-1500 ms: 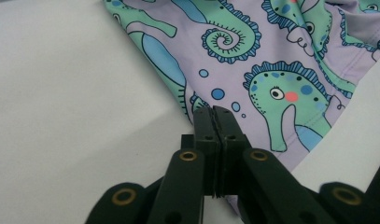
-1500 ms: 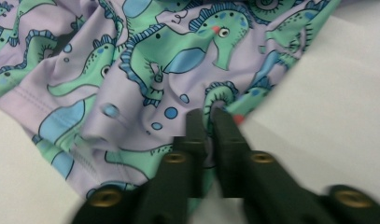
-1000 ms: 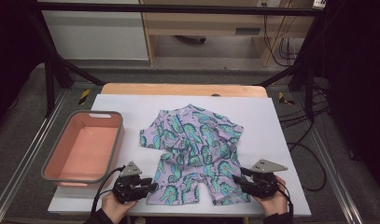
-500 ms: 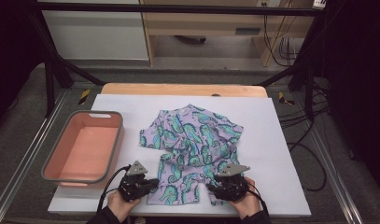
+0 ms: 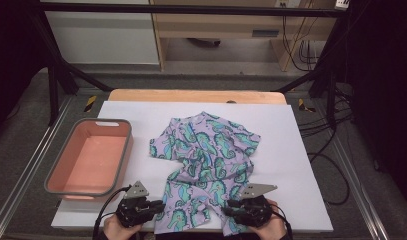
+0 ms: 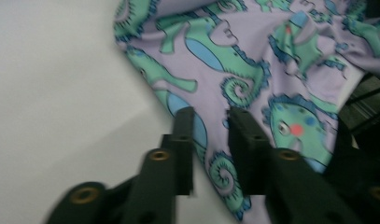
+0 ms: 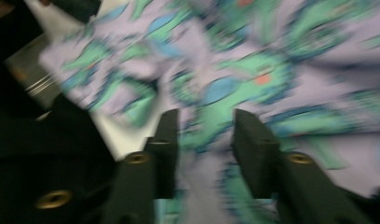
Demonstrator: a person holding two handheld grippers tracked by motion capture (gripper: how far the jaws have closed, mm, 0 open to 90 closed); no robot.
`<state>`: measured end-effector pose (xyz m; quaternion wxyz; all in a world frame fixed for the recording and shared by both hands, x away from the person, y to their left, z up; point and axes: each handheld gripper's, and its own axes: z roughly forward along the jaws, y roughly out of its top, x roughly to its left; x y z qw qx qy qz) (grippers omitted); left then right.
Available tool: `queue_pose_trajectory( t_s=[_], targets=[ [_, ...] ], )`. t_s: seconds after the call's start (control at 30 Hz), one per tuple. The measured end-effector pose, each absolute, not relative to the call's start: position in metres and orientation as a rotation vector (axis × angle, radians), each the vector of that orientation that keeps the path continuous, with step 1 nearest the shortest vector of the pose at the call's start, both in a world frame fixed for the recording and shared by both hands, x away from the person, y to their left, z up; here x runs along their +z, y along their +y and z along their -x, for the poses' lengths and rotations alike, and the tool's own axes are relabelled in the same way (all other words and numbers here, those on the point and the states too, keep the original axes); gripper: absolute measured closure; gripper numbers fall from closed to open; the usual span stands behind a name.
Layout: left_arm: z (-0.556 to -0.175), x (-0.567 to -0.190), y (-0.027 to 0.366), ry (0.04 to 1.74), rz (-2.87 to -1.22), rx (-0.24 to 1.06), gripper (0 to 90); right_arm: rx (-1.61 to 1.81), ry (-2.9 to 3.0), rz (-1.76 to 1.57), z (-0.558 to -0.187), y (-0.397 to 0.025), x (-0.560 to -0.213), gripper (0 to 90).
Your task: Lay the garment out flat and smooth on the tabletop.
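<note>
- From the high view, the lilac seahorse-print garment (image 5: 206, 165) is seen crumpled on the white table sheet (image 5: 291, 150), beside the pink rectangular plastic tub (image 5: 91, 157); the right gripper (image 5: 230, 210) has been brought inward to the near hem since a second ago, while the left gripper (image 5: 158, 206) has barely shifted.
- Along the left gripper view, the left gripper (image 6: 211, 116) is seen released, jaws parted over the garment's edge (image 6: 253, 60).
- Along the right gripper view, though blurred, the right gripper (image 7: 204, 119) is seen released above the fabric (image 7: 253, 70).

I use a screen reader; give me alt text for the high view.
A crumpled lilac seahorse-print garment lies on a white table sheet, with the left hand-held gripper and right hand-held gripper at its near edge. A pink plastic tub sits to the left.
</note>
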<state>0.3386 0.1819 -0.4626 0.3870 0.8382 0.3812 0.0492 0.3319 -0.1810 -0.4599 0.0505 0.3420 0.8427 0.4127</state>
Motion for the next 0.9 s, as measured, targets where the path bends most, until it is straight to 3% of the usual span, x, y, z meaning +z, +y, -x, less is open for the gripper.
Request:
queue_pose_trajectory(
  t_s=[0.03,0.2,0.3,0.37,0.5,0.77,0.83,0.9],
  targets=[
    [-0.343,-0.462,0.182,0.976,-2.126,0.135,65.5,1.251,2.522,-1.046,-0.334,-0.187,-0.457,51.1],
    [-0.364,-0.469,0.174,1.017,-2.124,0.128,57.7,1.180,2.377,-1.164,-0.353,-0.226,-0.461,45.7],
    [-0.368,-0.473,0.169,1.028,-2.138,0.121,60.2,1.119,2.366,-1.257,-0.361,-0.244,-0.474,52.5],
    [-0.367,-0.473,0.168,1.022,-2.148,0.098,68.6,1.106,2.384,-1.267,-0.361,-0.244,-0.479,57.6],
    [-0.361,-0.473,0.168,1.003,-2.171,0.106,87.2,1.071,2.413,-1.238,-0.356,-0.234,-0.478,83.3],
    [-0.346,-0.469,0.180,0.971,-2.185,0.081,88.8,1.023,2.401,-1.297,-0.333,-0.252,-0.471,87.2],
    [-0.345,-0.465,0.175,0.966,-2.178,0.137,84.6,1.038,2.405,-1.293,-0.325,-0.255,-0.473,85.7],
    [-0.347,-0.460,0.169,0.973,-2.160,0.156,63.8,1.043,2.380,-1.284,-0.324,-0.254,-0.471,77.9]
  ],
)
